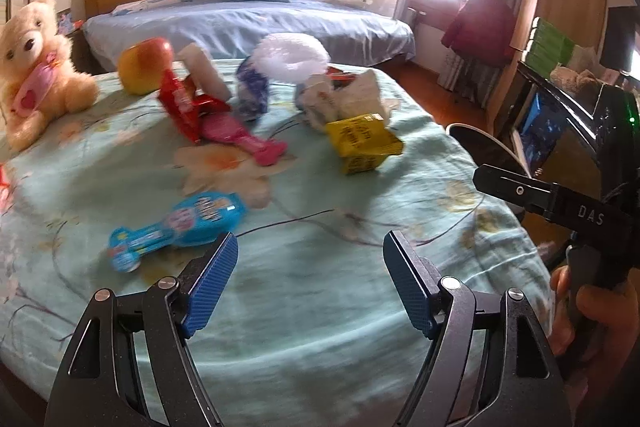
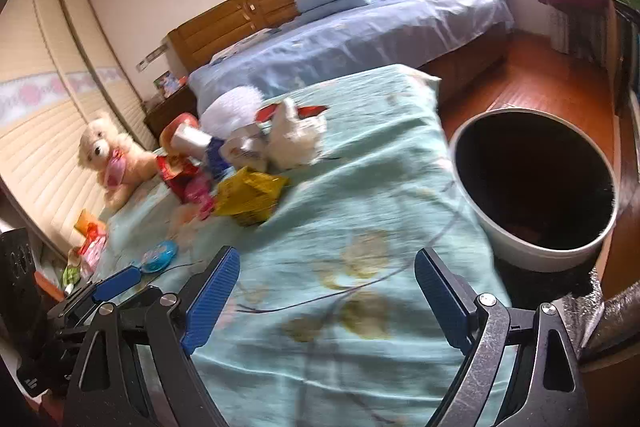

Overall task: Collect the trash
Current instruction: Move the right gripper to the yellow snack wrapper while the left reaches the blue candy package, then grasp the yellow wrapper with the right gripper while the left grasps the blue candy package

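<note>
Trash lies on a pale green flowered quilt: a blue wrapper, a yellow packet, a pink wrapper, a red wrapper and crumpled white paper. My left gripper is open and empty above the quilt, just right of the blue wrapper. My right gripper is open and empty over the quilt's near part. The yellow packet and white paper lie ahead of it. A white bin with a dark inside stands to its right.
A plush bear and an apple sit at the quilt's far left. A white foam net lies behind the trash. A blue bed stands beyond. Wooden floor lies right of the quilt.
</note>
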Demonstrator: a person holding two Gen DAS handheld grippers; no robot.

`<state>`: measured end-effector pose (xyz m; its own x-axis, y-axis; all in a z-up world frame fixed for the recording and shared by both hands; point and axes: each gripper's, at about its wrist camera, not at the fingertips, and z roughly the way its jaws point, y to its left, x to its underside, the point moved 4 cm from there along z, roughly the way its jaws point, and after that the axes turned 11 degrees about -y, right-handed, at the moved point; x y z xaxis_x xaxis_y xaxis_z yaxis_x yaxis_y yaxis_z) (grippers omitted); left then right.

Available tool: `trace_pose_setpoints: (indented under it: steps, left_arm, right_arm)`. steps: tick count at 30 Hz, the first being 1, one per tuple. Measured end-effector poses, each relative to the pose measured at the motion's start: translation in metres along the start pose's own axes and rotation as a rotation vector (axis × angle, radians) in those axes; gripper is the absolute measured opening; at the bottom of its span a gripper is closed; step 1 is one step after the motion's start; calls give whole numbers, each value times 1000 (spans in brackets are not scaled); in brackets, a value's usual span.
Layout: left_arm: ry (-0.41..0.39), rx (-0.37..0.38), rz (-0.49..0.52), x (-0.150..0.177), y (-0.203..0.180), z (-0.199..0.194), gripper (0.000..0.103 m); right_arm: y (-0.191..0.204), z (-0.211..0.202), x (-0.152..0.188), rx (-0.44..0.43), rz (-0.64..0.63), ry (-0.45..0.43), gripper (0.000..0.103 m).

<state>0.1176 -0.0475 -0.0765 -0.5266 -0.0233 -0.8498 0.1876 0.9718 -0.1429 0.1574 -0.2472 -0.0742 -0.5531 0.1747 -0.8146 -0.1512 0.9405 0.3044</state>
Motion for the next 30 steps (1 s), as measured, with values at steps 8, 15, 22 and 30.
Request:
trace_pose_setpoints:
  steps: [8, 15, 22, 30]
  left_arm:
    - [-5, -50, 0, 4, 38, -12, 78]
    - [10, -69, 71, 0, 70, -14, 82]
    - [59, -59, 129, -4, 90, 0, 83]
    - [128, -28, 214, -5, 100, 25, 83]
  right_arm:
    - [36, 14, 8, -46, -58, 32, 90]
    - [56, 28, 14, -68, -89, 64, 90]
    - [62, 43, 13, -72, -91, 89, 90]
    - [57, 65, 4, -68, -62, 111, 90]
